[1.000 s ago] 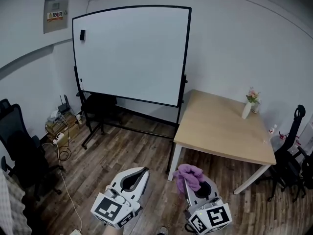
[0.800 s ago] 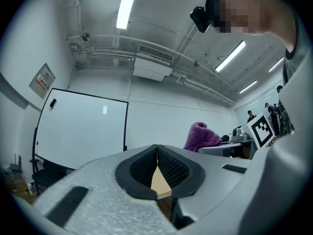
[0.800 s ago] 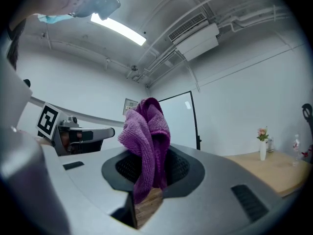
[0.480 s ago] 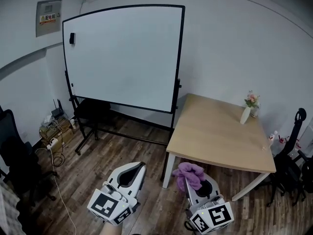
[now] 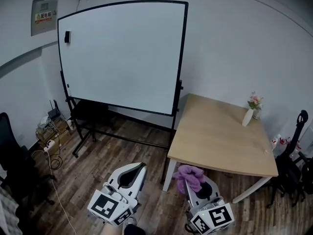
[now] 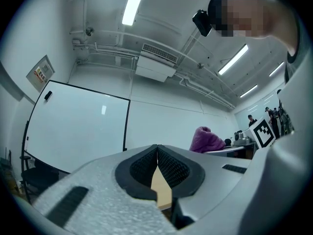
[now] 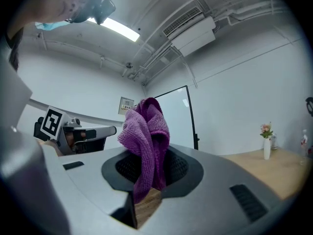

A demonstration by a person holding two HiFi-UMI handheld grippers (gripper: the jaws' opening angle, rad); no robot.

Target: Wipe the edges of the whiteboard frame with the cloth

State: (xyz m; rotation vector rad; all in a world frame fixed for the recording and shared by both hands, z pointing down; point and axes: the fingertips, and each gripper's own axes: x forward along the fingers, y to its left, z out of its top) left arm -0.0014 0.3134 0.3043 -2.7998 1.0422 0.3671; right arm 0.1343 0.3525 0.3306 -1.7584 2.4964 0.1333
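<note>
A large whiteboard point(image 5: 117, 53) with a thin black frame point(image 5: 180, 58) stands on a wheeled stand across the room, well away from both grippers. My right gripper point(image 5: 191, 181) is low in the head view, shut on a purple cloth point(image 5: 188, 175) that bunches up out of its jaws; the cloth point(image 7: 146, 133) fills the middle of the right gripper view. My left gripper point(image 5: 129, 174) is beside it, shut with nothing between the jaws. In the left gripper view the whiteboard point(image 6: 78, 126) lies left and the cloth point(image 6: 208, 140) right.
A light wooden table point(image 5: 220, 131) with a small vase of flowers point(image 5: 250, 110) stands right of the board. Black office chairs sit at far left point(image 5: 12, 155) and far right point(image 5: 293, 155). Cables and a box point(image 5: 51, 129) lie by the left wall. The floor is dark wood.
The view has shifted: the whiteboard now sits a little larger and further left in the frame. Both grippers stay low, the cloth still held in the right one.
</note>
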